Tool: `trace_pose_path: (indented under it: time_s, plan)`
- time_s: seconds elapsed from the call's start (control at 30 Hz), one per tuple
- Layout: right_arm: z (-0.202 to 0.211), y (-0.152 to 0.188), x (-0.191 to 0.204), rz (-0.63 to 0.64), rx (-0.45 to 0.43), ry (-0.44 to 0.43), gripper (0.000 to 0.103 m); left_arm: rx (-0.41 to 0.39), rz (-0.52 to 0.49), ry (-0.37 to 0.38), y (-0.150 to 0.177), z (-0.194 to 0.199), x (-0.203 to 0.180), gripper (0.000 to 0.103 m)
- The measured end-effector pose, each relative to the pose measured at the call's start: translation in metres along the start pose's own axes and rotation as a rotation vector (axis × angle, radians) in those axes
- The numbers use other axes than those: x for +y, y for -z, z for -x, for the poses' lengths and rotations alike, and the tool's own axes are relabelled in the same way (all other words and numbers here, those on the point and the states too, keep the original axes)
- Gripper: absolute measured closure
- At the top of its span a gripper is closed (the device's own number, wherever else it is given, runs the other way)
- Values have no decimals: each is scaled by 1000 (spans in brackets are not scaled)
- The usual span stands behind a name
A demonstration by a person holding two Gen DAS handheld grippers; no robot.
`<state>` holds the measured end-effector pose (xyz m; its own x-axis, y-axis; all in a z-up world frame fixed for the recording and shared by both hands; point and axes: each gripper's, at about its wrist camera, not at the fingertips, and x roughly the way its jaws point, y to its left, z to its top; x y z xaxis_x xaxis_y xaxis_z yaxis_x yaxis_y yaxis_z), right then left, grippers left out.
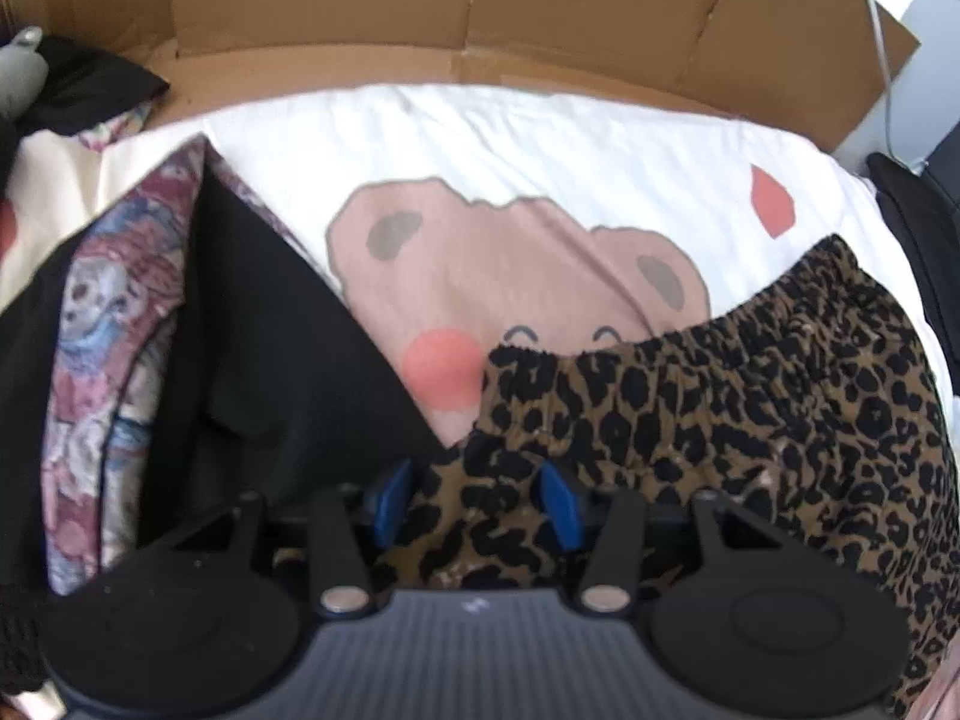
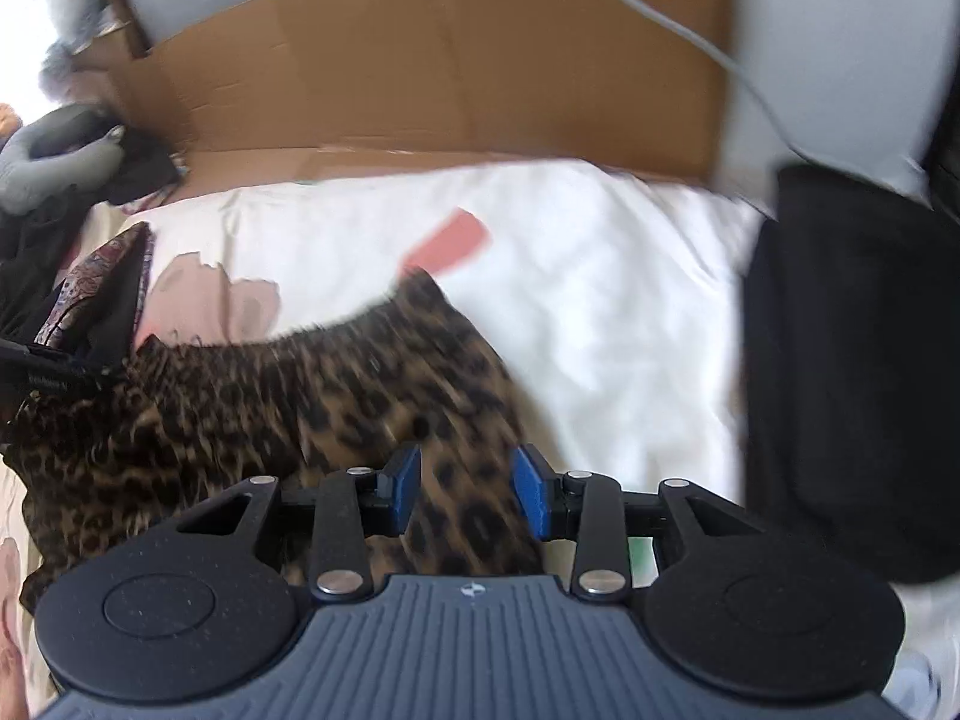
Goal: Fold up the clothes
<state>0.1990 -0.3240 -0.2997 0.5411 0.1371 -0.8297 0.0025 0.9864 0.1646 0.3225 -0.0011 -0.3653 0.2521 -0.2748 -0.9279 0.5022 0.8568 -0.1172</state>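
Observation:
A leopard-print garment with a gathered elastic waistband lies on a white bed sheet printed with a bear. My left gripper is low over the garment's left end, its blue pads apart, with leopard cloth lying between them but not pinched. In the right wrist view the same garment spreads to the left, blurred. My right gripper hangs over its right edge, with jaws apart and cloth below the gap, nothing gripped.
A black garment with a floral lining lies left of the leopard piece. Flattened cardboard stands behind the sheet. A black bulky item sits at the right, a grey soft thing at the far left.

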Motion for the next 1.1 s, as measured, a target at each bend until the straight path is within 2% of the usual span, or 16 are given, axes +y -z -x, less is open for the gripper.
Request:
trace_pose_path:
  time_s: [0.07,0.2,0.33,0.5,0.53,0.57,0.63,0.67,0.83,0.93,1.03,1.1]
  plan:
    - [-19,-14,6,30,0,14,61,-1,-7,3,1,-3,0,52]
    - [-56,-32,6,-1,22,13,58,-7,-42,6,4,-8,-3,52]
    - [-79,-37,16,85,43,70,49,-16,-42,9,0,-13,0,50]
    - [-96,-40,20,133,64,90,47,-20,-54,0,-3,-16,-2,48]
    - [-97,-39,17,112,65,75,48,-22,-53,1,-4,-16,-2,48]
    - [-99,-39,15,91,67,60,51,-25,-51,1,-4,-15,-2,52]
    - [-98,-39,14,83,67,46,92,-46,-45,9,-1,-10,-2,74]
    - [-96,-38,16,93,64,45,96,-55,-40,21,0,-6,-3,87]
    - [-67,-43,21,112,-16,11,99,-157,-30,11,1,22,-1,92]
    - [-49,-50,20,77,-75,9,101,-234,-20,-21,-4,44,3,92]
    - [-48,-61,21,47,-104,17,103,-297,2,-56,-17,55,12,92]
    - [-55,-69,24,34,-106,32,103,-308,25,-70,-31,56,20,92]
